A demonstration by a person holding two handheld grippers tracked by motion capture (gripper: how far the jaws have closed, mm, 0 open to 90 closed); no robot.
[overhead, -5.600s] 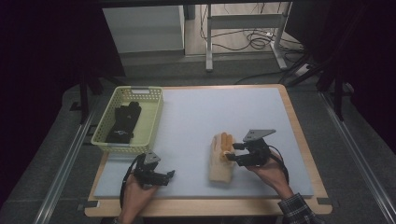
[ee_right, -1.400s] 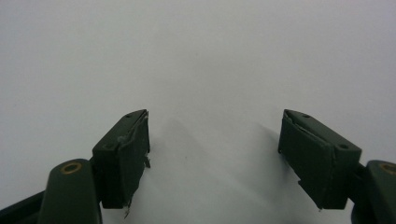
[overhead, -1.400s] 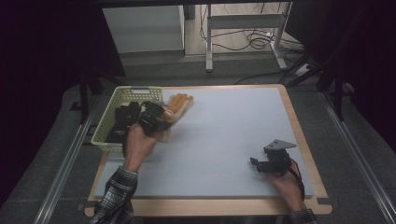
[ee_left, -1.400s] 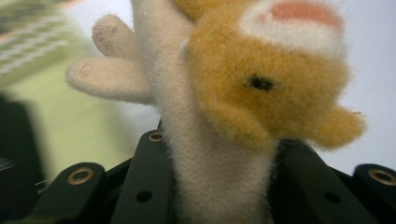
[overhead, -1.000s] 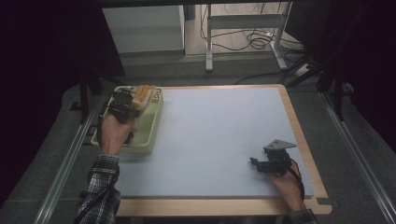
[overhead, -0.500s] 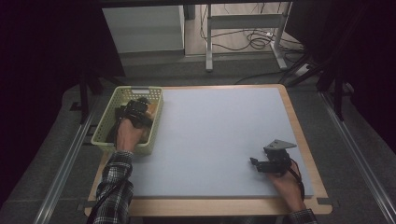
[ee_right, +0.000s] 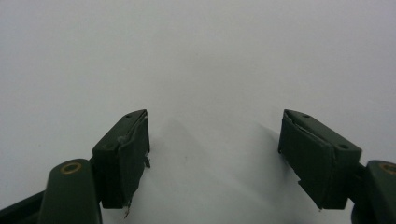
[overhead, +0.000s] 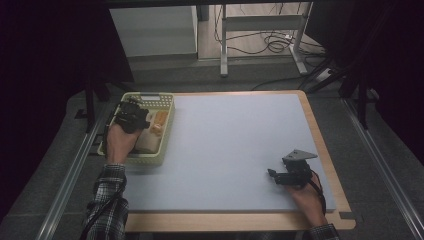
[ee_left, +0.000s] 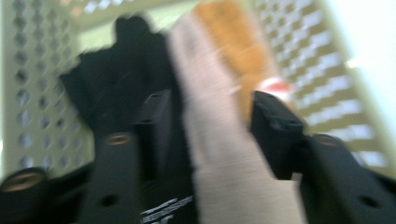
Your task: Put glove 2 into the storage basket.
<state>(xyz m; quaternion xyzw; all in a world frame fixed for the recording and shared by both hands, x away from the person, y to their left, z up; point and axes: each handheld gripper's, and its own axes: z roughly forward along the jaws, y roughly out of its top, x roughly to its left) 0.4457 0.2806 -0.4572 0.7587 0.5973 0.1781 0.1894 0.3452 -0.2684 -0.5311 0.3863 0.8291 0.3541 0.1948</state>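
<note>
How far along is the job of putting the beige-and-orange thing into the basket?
Nearly done. The beige-and-orange thing already lies inside the green basket, beside a black item. The left gripper is over it with jaws just opened, the thing between them. Left to do: pulling that gripper clear. The right gripper rests open on the table.

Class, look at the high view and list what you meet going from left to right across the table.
Left gripper over the basket → tan and orange packet inside the basket → bare blue mat → right gripper resting on the mat.
</note>
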